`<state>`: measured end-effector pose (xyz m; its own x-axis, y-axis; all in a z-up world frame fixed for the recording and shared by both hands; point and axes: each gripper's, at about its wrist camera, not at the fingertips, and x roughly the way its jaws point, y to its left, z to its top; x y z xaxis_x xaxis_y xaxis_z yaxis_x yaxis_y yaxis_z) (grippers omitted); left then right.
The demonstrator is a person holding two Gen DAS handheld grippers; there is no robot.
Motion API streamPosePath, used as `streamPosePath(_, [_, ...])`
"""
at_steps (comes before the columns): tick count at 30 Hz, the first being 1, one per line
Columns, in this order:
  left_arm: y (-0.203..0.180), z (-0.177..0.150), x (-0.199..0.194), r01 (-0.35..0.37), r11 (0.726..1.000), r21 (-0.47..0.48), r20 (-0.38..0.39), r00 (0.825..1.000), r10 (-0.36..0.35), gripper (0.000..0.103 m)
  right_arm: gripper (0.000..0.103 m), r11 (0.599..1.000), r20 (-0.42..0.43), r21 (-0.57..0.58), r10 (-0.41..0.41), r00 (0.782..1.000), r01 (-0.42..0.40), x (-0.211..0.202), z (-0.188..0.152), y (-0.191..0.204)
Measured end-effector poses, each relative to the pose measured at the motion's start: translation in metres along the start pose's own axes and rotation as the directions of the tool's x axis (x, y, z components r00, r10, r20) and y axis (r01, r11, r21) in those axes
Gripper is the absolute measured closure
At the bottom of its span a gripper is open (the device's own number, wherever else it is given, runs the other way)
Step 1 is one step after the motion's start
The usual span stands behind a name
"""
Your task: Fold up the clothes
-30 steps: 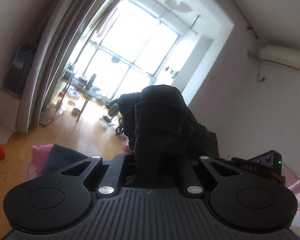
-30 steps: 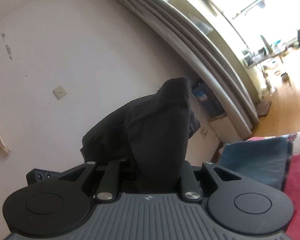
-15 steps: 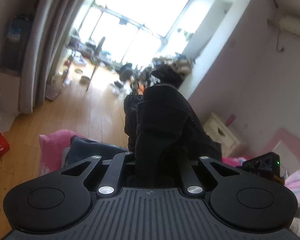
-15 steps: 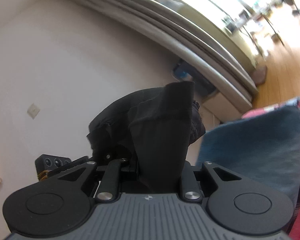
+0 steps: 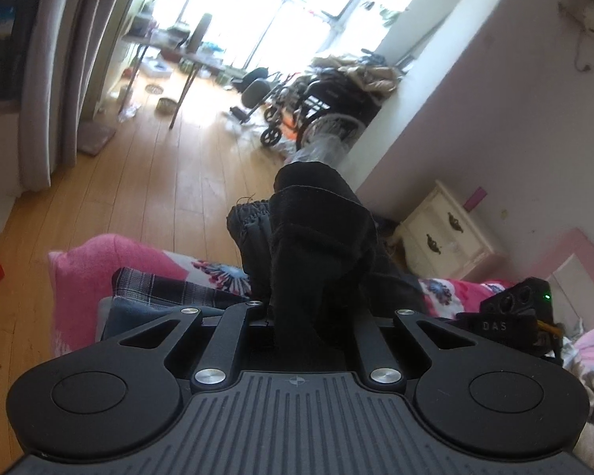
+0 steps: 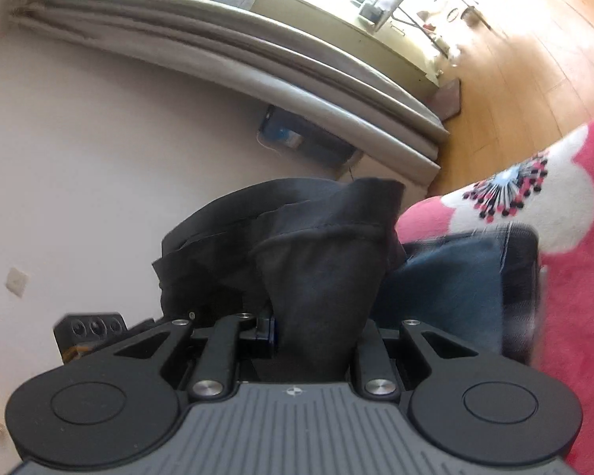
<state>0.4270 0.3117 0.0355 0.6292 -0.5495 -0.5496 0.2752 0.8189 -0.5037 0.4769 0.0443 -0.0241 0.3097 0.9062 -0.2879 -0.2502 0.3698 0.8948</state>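
I hold the black garment [image 5: 316, 245] in both grippers at once. My left gripper [image 5: 297, 316] has its jaws clamped nearly together on a bunched corner of it, and the cloth stands up in a thick wad straight ahead of the jaws, with a ribbed gathered edge showing on the wad's left side. My right gripper [image 6: 313, 332] is closed on another bunch of the same black cloth [image 6: 320, 261], whose hemmed edge runs across the top of the wad.

What matters for laying it down is where the bed lies from each pair of jaws. In the left wrist view the pink floral bedcover [image 5: 99, 265] and a plaid cloth [image 5: 158, 289] sit just below and beyond my jaws, to the near left, with the wooden floor [image 5: 138, 182] farther off. In the right wrist view a folded blue garment [image 6: 447, 285] lies close on the right of my jaws, resting on the same red-pink cover [image 6: 566, 316].

I judge the garment's long axis to run between my two hands, though the span between them is hidden. Neither hand looks clearly nearer the bed. The blue piece already occupies the spot beside my right jaws, so I would need to set down clear of it.
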Motion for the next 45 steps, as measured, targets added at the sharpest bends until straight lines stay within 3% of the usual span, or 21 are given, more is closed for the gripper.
streamPosePath(4, [0.011,0.010,0.021,-0.029,0.999,-0.022,-0.043,0.999,0.028,0.090,0.083,0.999,-0.027,0.008,-0.038,0.999,0.039,0.011,0.008,-0.016])
streamPosePath(6, [0.018,0.013,0.031,-0.080,0.996,-0.047,-0.075,0.994,0.077,0.079,0.083,0.998,-0.040,0.014,-0.060,0.997,0.061,0.020,0.011,-0.025])
streamPosePath(7, [0.022,0.014,0.035,-0.113,0.991,-0.066,-0.088,0.990,0.107,0.068,0.083,0.997,-0.046,0.017,-0.069,0.997,0.070,0.025,0.013,-0.030])
streamPosePath(8, [0.028,0.015,0.037,-0.148,0.985,-0.090,-0.094,0.986,0.140,0.066,0.083,0.996,-0.049,0.015,-0.084,0.995,0.085,0.030,0.015,-0.035])
streamPosePath(12, [0.044,0.021,0.024,-0.189,0.959,-0.211,-0.051,0.982,0.183,0.064,0.082,0.993,-0.044,0.071,-0.090,0.995,0.093,0.042,0.019,-0.052])
streamPosePath(14, [0.046,0.022,0.008,-0.198,0.949,-0.247,-0.008,0.979,0.202,0.058,0.081,0.993,-0.050,0.081,-0.087,0.995,0.091,0.041,0.023,-0.056])
streamPosePath(17, [0.047,0.025,-0.019,-0.207,0.946,-0.250,0.040,0.974,0.224,0.051,0.075,0.991,-0.063,0.111,-0.067,0.996,0.073,0.041,0.026,-0.057])
streamPosePath(20, [0.045,0.022,-0.050,-0.246,0.939,-0.240,0.081,0.959,0.272,0.046,0.056,0.986,-0.062,0.158,-0.037,0.997,0.047,0.039,0.032,-0.060])
streamPosePath(24, [0.053,0.005,-0.090,-0.261,0.924,-0.278,0.113,0.947,0.301,0.044,0.040,0.983,-0.051,0.179,-0.038,0.998,0.046,0.025,0.039,-0.056])
streamPosePath(30, [0.067,-0.045,-0.151,-0.227,0.888,-0.400,0.183,0.930,0.320,0.041,0.030,0.985,-0.021,0.137,-0.107,0.994,0.109,-0.017,0.037,-0.047])
streamPosePath(33, [0.052,-0.065,-0.161,-0.204,0.914,-0.351,0.199,0.938,0.285,0.038,0.029,0.988,-0.016,0.091,-0.120,0.993,0.121,-0.049,0.024,-0.040])
streamPosePath(36, [0.031,-0.076,-0.147,-0.246,0.944,-0.219,0.163,0.945,0.284,0.029,0.029,0.995,-0.069,0.029,-0.090,0.994,0.093,-0.071,-0.007,-0.027])
streamPosePath(38, [0.027,-0.080,-0.129,-0.278,0.945,-0.174,0.118,0.946,0.301,0.023,0.029,0.997,-0.123,0.004,-0.080,0.989,0.081,-0.074,-0.031,-0.020])
streamPosePath(42, [0.038,-0.089,-0.104,-0.308,0.929,-0.205,0.058,0.944,0.326,0.023,0.029,0.993,-0.187,-0.053,-0.110,0.976,0.101,-0.064,-0.067,-0.014])
streamPosePath(45, [0.049,-0.092,-0.097,-0.284,0.921,-0.268,0.054,0.950,0.309,0.025,0.029,0.992,-0.230,-0.046,-0.122,0.965,0.114,-0.049,-0.078,-0.019])
